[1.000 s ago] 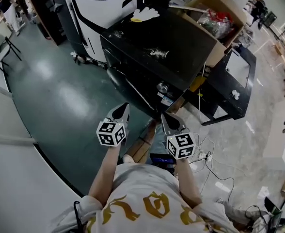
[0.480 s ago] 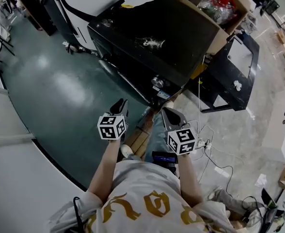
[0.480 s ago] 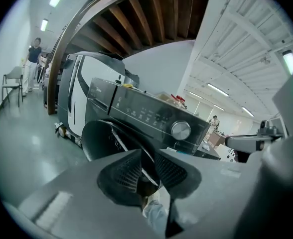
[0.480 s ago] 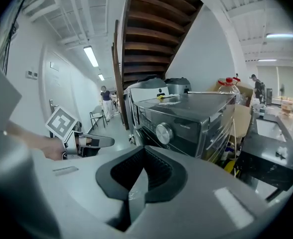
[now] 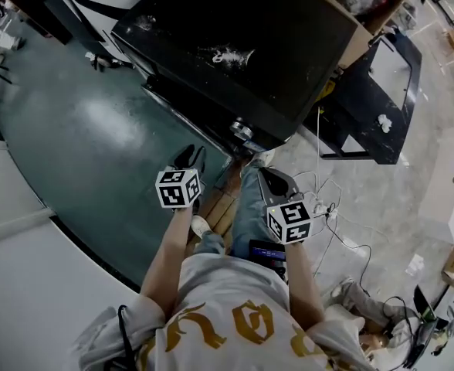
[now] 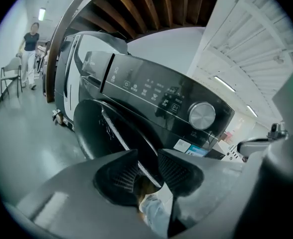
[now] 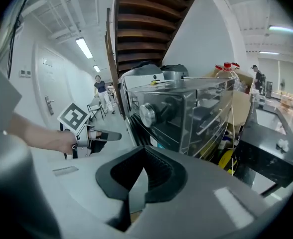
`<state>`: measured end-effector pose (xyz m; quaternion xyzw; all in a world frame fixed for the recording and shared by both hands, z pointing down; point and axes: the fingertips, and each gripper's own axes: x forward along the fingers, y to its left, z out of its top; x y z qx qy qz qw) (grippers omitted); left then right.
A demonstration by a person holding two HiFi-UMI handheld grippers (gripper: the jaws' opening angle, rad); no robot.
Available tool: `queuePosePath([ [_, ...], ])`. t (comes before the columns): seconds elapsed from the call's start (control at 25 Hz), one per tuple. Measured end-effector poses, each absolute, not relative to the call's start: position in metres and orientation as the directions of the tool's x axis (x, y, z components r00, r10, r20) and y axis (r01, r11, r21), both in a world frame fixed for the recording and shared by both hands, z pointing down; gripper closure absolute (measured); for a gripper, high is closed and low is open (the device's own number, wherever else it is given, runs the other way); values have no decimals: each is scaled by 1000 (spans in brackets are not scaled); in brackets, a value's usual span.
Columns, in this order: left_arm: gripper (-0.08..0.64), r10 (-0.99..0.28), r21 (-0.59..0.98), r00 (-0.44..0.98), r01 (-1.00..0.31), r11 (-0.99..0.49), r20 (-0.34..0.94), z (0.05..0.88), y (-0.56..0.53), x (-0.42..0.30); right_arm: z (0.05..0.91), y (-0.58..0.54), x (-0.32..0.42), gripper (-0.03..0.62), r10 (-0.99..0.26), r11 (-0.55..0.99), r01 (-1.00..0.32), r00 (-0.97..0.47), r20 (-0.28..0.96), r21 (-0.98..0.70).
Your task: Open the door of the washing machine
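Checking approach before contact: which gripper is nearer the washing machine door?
Left. The left gripper faces the door from just in front; the right gripper is off to the side, by the knob corner.

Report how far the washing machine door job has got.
Done: only the approach; the person stands at the washing machine. In hand: the left claw, open, points at the door, touching nothing; the right claw is shut and empty. Left: all of it; the door looks closed, so it must be gripped and swung out.
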<state>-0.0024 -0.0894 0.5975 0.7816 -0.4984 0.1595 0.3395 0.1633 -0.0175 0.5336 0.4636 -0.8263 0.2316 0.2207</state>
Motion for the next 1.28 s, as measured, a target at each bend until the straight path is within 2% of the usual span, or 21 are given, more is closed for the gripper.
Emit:
queuePosePath([
  [0.32, 424, -686, 379, 453, -885, -269, 570, 609, -129, 19, 559, -33, 179, 569, -633, 453, -871, -465, 619, -191],
  [0.44, 353, -685, 364, 417, -902, -233, 597, 617, -140, 20, 562, -38, 186, 571, -642, 426, -883, -448, 623, -196],
  [0.76, 328, -677, 334, 332, -933, -133, 657, 638, -153, 14, 575, -36, 194, 569, -634, 398, -896, -423, 648, -196],
  [0.96, 296, -681, 318, 310, -941, -118, 664, 639, -152, 19, 575, -33, 186, 569, -622, 409, -891, -428, 655, -194],
  [1.28, 291, -669, 304, 285, -948, -93, 686, 646, -154, 18, 568, -33, 180, 569, -621, 441, -882, -433, 654, -166],
])
